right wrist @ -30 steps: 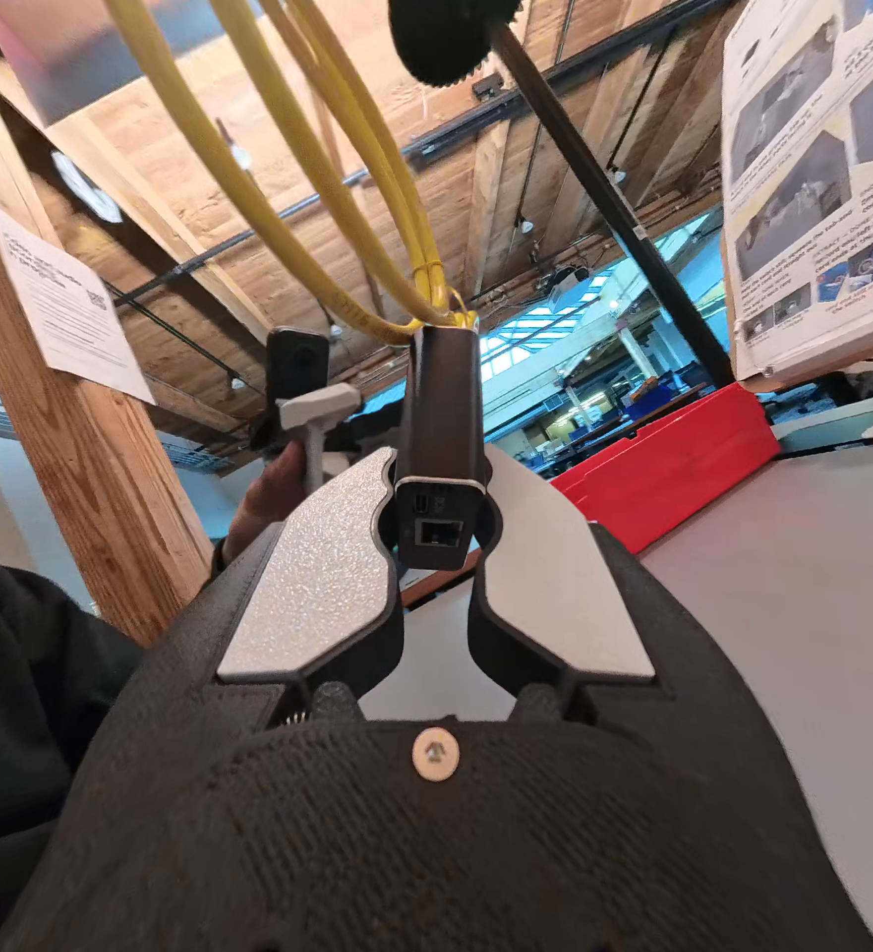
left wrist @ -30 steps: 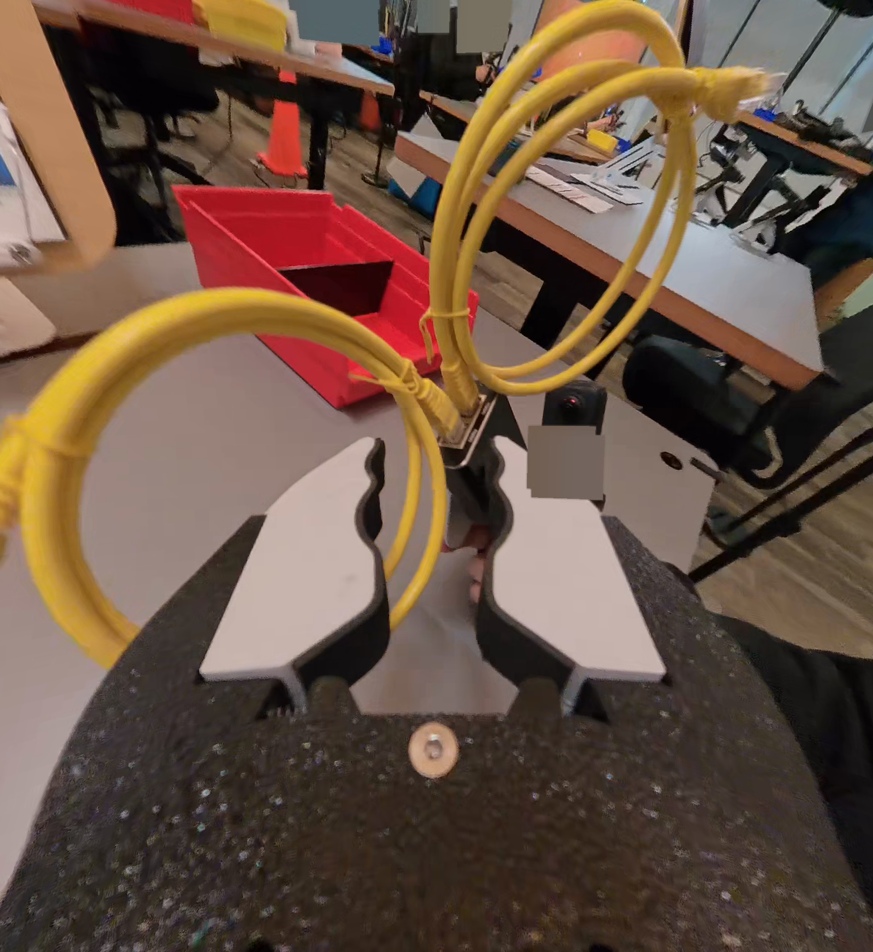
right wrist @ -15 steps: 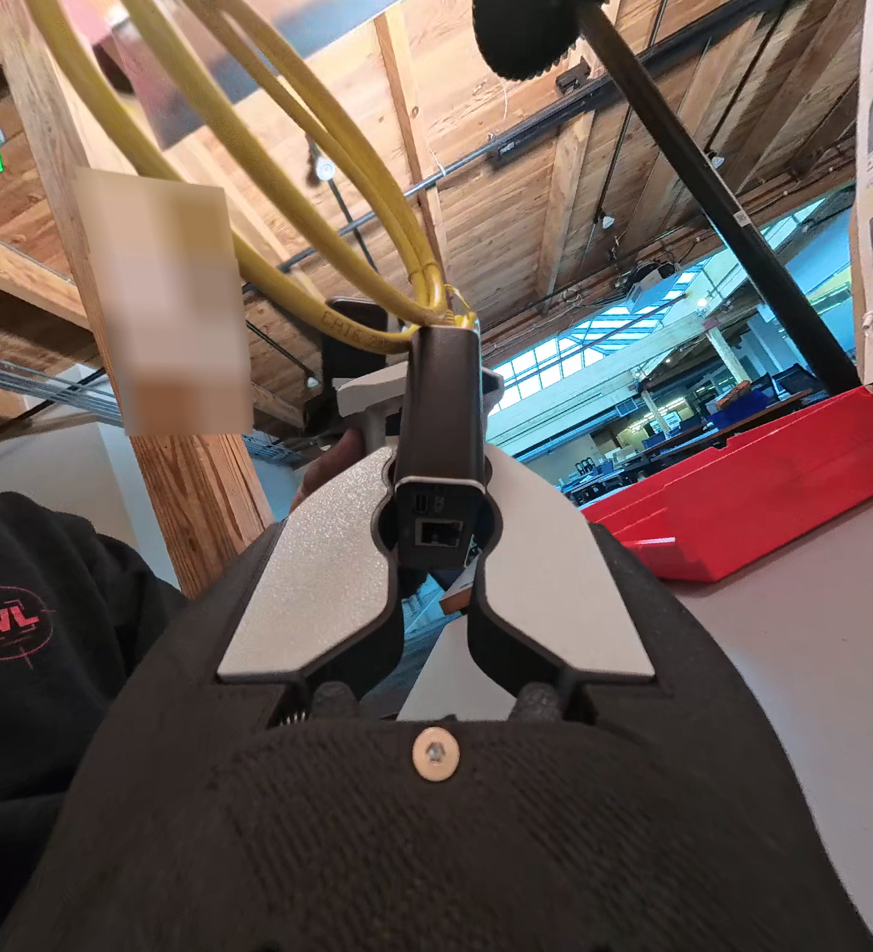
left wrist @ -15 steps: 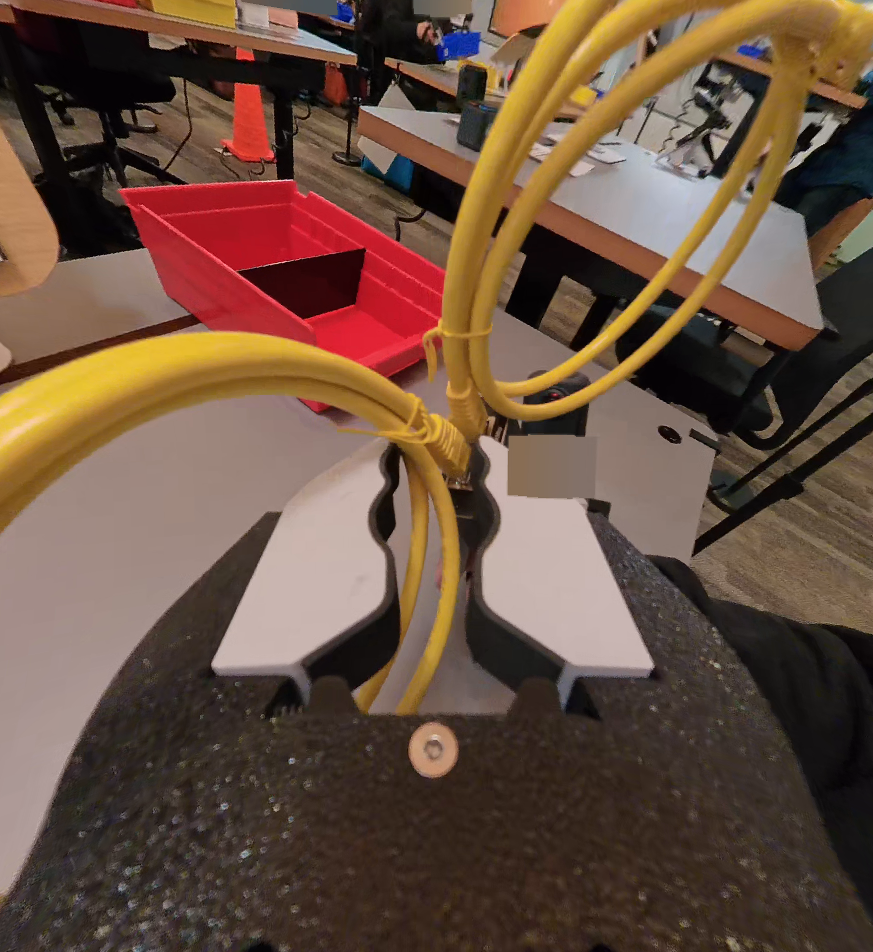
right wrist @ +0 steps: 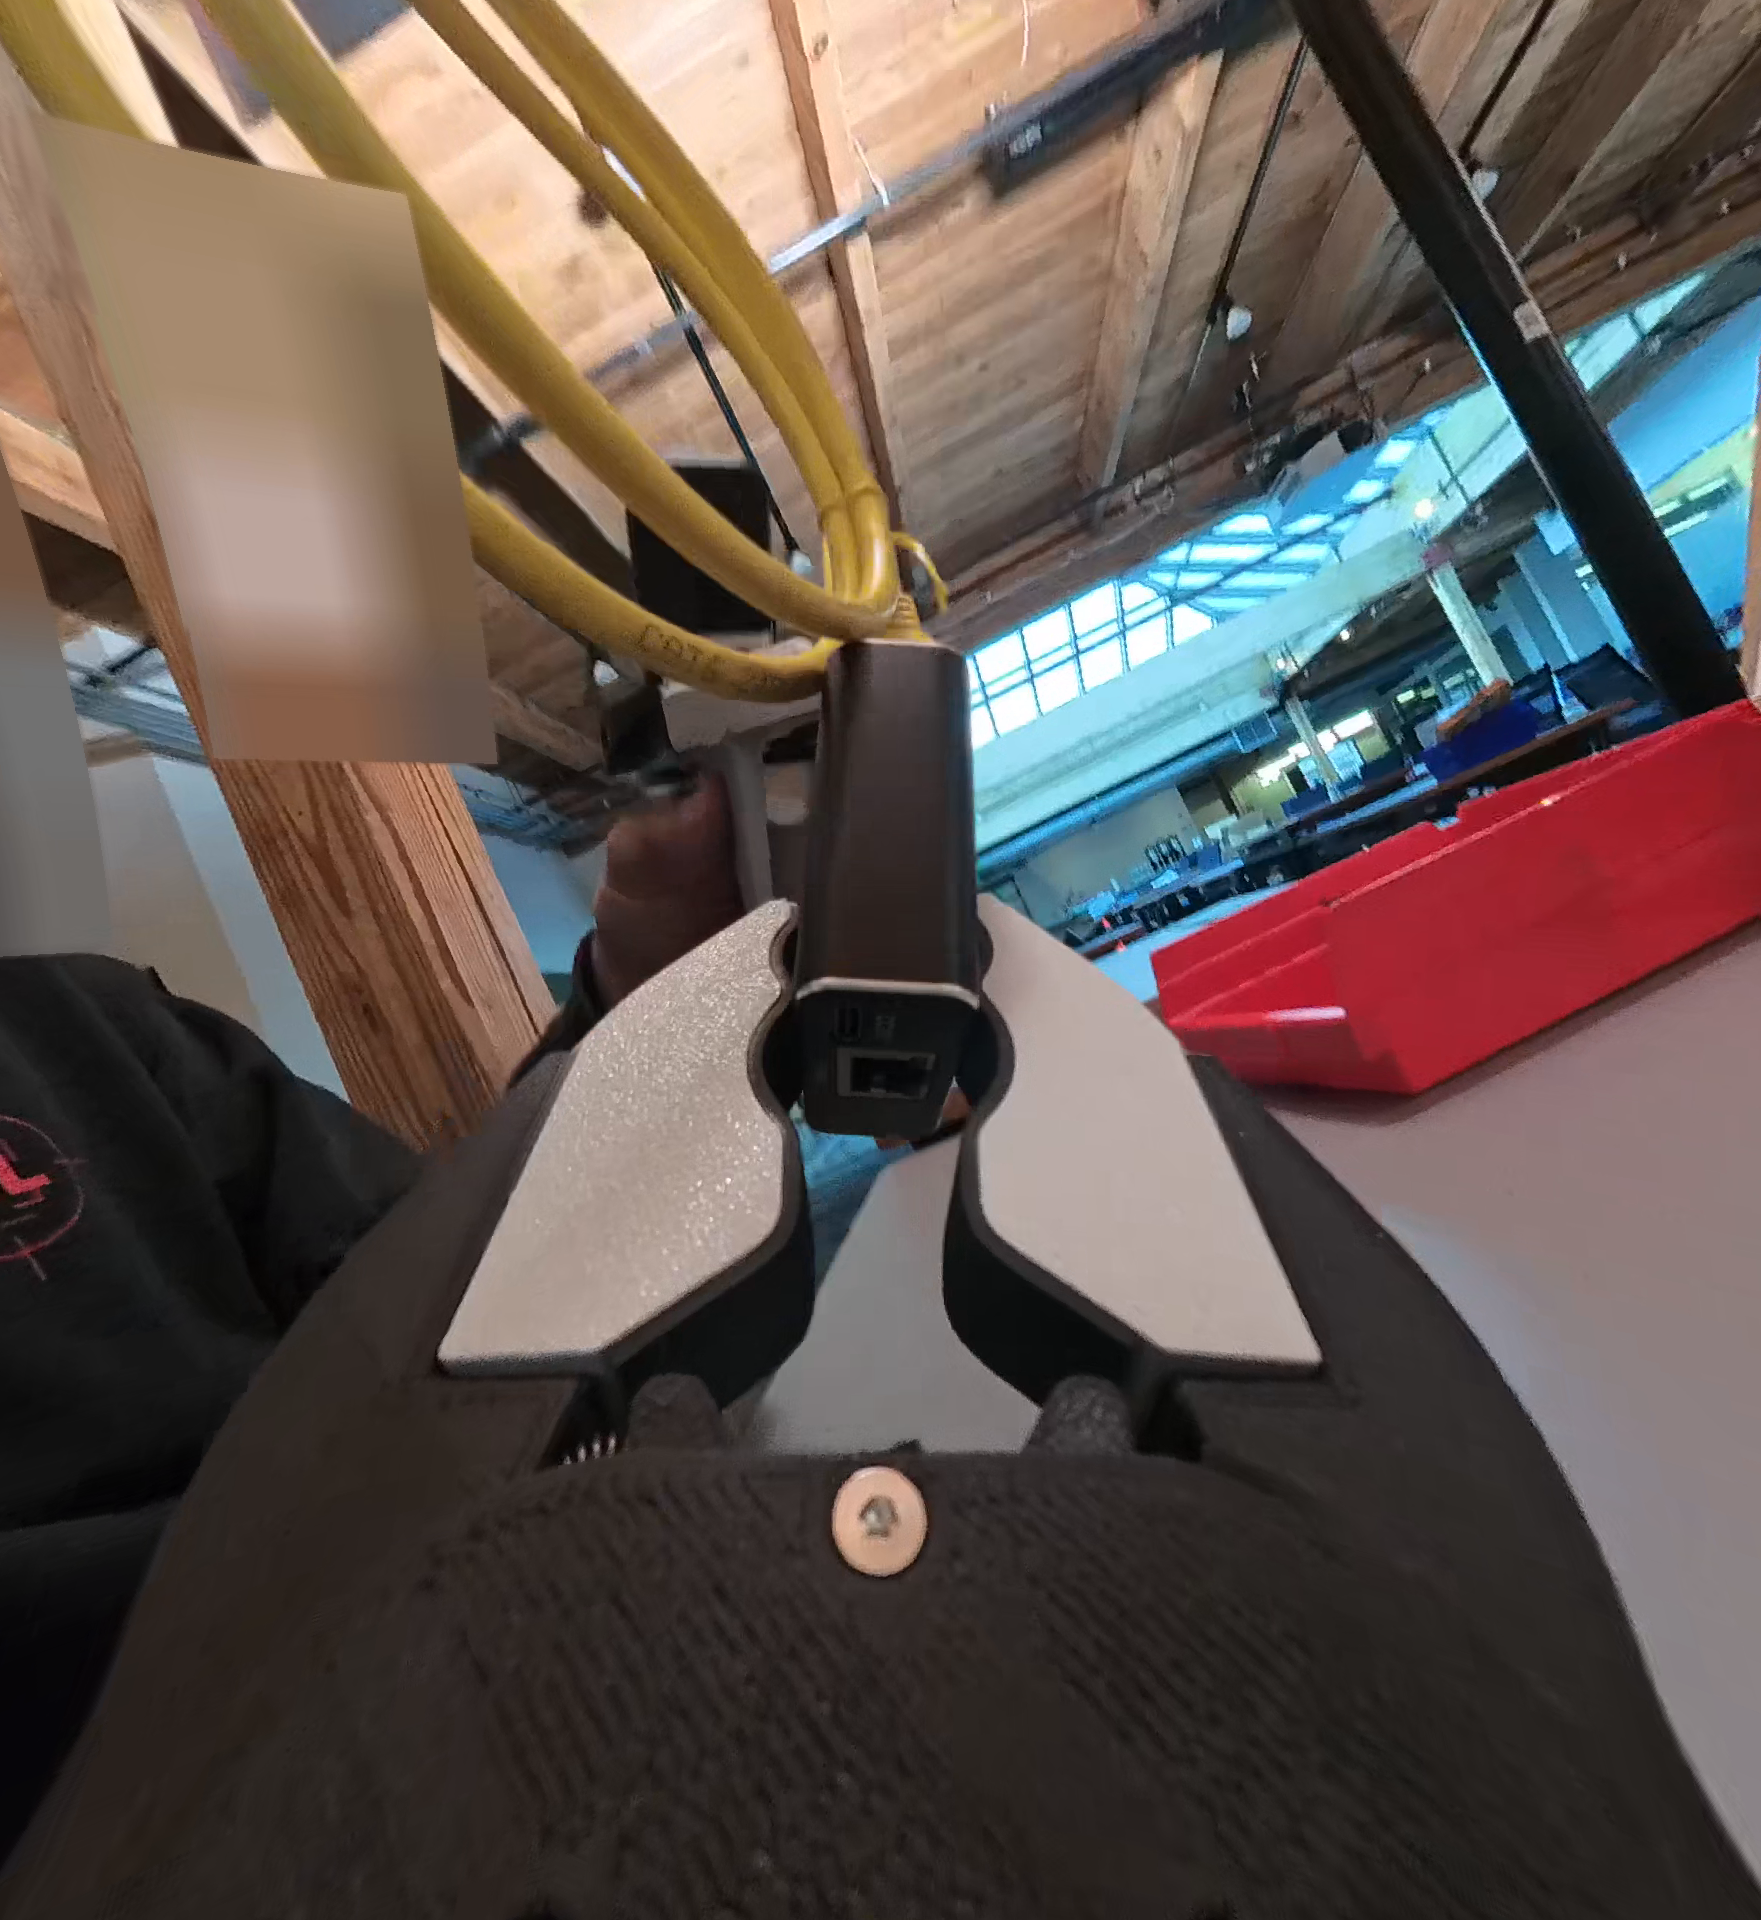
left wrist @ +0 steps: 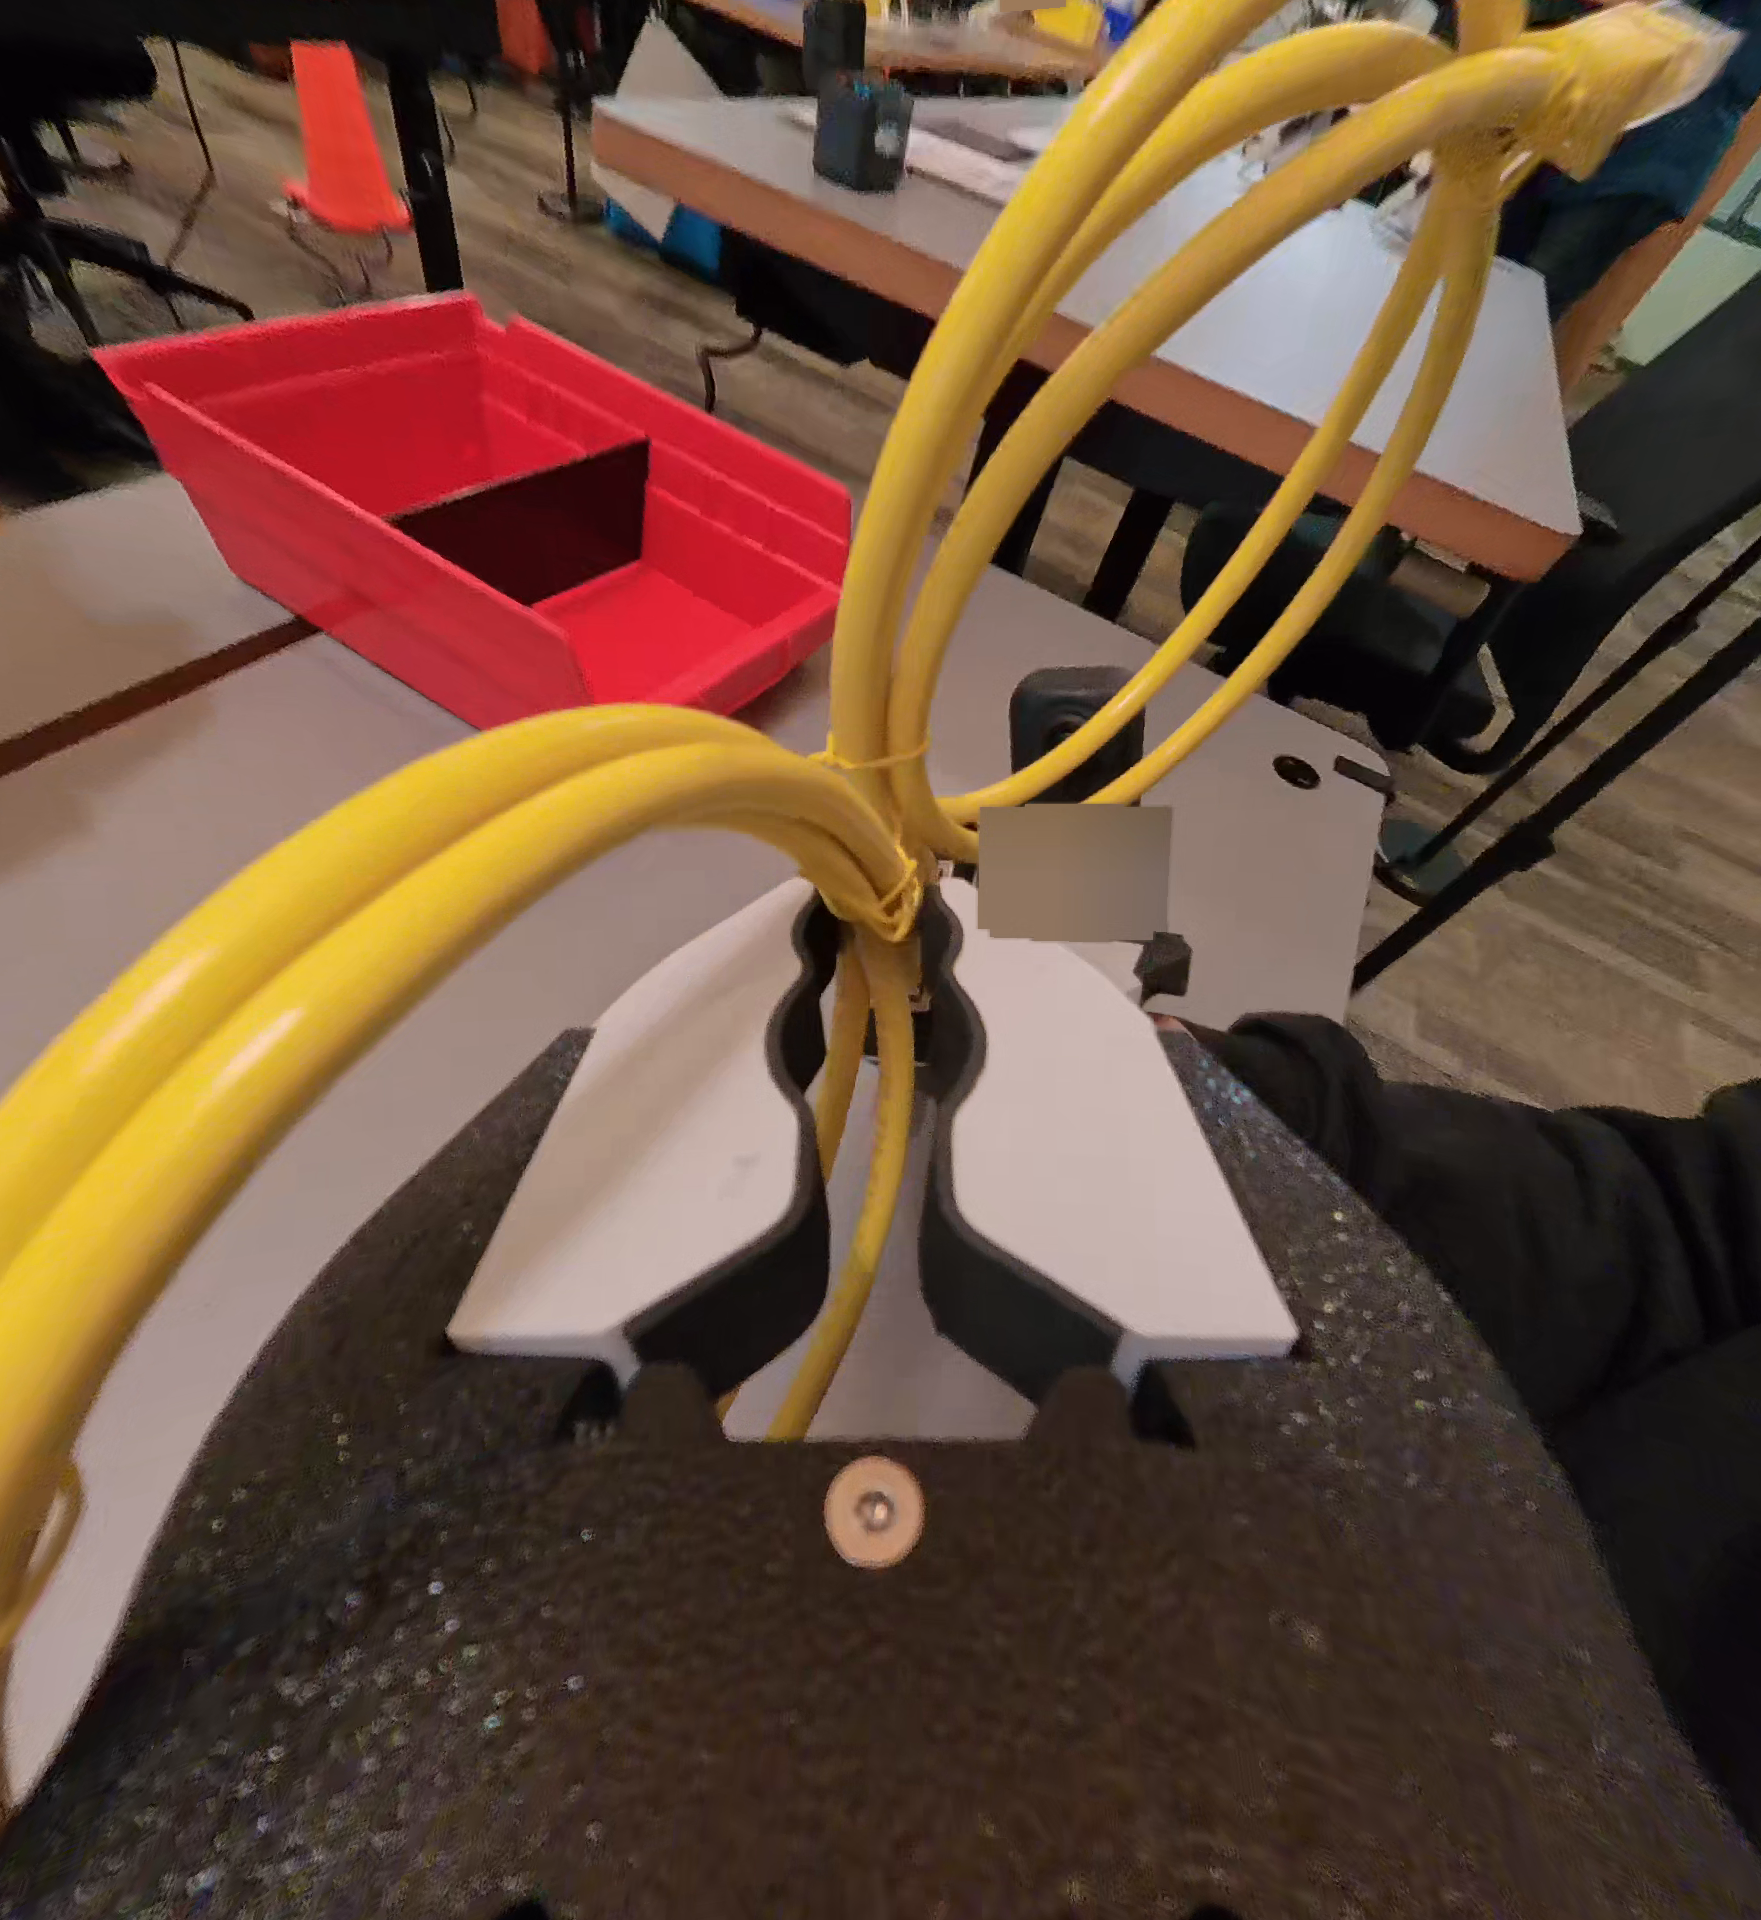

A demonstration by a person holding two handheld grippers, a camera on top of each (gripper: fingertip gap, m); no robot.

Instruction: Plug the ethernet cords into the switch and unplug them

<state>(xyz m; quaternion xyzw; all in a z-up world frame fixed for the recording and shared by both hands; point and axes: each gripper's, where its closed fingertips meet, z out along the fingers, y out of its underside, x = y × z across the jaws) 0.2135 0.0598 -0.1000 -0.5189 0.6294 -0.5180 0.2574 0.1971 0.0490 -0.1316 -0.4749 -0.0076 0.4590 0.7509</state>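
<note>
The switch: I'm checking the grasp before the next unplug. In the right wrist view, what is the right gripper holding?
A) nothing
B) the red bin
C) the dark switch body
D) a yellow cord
C: the right gripper is shut on the dark switch, whose end face with an open port faces the camera; the yellow cords leave its far end, and the red bin sits apart on the table.

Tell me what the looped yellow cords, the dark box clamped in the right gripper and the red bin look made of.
Looped yellow cords: flexible, glossy plastic jacket; they bend smoothly and carry highlights. Dark box: smooth casing with a soft sheen and a paler rim at its port end, plastic or coated metal, hard to tell. Red bin: rigid moulded plastic, judging by its thin, uniformly coloured walls.
</note>
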